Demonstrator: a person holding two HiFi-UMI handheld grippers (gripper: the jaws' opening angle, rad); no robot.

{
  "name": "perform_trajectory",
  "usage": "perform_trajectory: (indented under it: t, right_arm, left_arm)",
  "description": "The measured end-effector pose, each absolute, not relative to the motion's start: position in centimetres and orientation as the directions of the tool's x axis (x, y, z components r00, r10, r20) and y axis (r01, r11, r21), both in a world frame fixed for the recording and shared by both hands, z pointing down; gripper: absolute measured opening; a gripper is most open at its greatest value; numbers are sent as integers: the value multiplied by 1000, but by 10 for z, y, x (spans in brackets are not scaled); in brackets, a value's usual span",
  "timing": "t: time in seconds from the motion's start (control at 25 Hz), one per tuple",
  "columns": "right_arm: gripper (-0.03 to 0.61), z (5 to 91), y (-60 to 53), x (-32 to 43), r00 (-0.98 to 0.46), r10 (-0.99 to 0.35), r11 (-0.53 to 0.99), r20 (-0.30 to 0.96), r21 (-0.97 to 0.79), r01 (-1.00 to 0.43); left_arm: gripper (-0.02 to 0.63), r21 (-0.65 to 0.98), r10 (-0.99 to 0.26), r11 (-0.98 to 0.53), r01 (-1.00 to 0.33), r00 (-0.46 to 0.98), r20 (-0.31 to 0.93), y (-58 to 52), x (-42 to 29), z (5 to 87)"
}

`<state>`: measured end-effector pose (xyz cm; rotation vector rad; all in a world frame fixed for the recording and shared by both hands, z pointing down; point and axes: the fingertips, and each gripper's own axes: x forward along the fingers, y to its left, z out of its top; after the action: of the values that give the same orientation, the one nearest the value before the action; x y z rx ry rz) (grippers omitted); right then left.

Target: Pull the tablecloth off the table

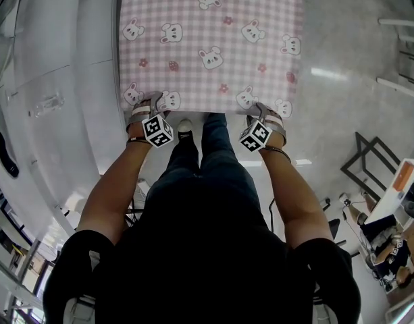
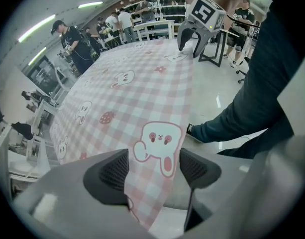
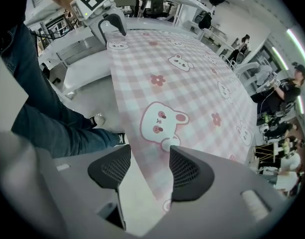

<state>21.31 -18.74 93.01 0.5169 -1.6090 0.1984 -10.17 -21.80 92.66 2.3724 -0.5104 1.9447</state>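
A pink checked tablecloth point(image 1: 213, 39) printed with white bunnies stretches away from me, pulled taut. My left gripper point(image 1: 147, 108) is shut on its near left corner, and my right gripper point(image 1: 266, 115) is shut on its near right corner. In the left gripper view the cloth point(image 2: 142, 88) runs down between the dark pads point(image 2: 114, 172) of that gripper point(image 2: 153, 176), and the right gripper point(image 2: 191, 40) shows at the far corner. In the right gripper view the cloth point(image 3: 182, 78) passes between that gripper's point(image 3: 150, 171) jaws, and the left gripper point(image 3: 112, 26) holds the other corner. The table under the cloth is hidden.
My legs and a shoe point(image 1: 184, 128) stand right at the cloth's near edge. A long white table point(image 1: 65, 93) runs along the left. Black frames point(image 1: 369, 160) and a cluttered bench point(image 1: 396, 214) stand on the floor at right. Several people work at tables point(image 2: 152, 29) far behind.
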Motion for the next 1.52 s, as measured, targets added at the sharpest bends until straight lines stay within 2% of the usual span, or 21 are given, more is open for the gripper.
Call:
perform_trajectory:
  t: [0.16, 0.4, 0.72, 1.0, 1.32, 1.44, 1.52]
  right_arm:
    - [245, 935, -188, 211, -16, -243, 888, 970, 215, -406]
    - [207, 934, -189, 209, -29, -301, 862, 953, 259, -436]
    - [218, 944, -183, 208, 13, -263, 904, 965, 252, -346]
    - [189, 942, -178, 212, 23, -263, 919, 964, 258, -299]
    - [92, 943, -177, 207, 20, -283, 924, 959, 278, -262]
    - [31, 931, -180, 213, 22, -303, 913, 953, 297, -280]
    - [29, 926, -185, 214, 21, -288, 913, 957, 281, -296]
  left_arm:
    - [302, -188, -249, -937, -293, 188, 950, -225, -102, 923]
    - [263, -180, -248, -939, -295, 216, 944, -226, -99, 929]
    - [188, -151, -209, -956, -253, 223, 952, -217, -90, 929]
    - [111, -112, -167, -964, -243, 218, 962, -202, -84, 931]
    - [45, -71, -128, -969, -238, 234, 964, -197, -83, 944]
    - [22, -76, -133, -968, -239, 231, 964, -196, -79, 933]
    - [14, -66, -121, -969, -237, 227, 966, -201, -79, 927]
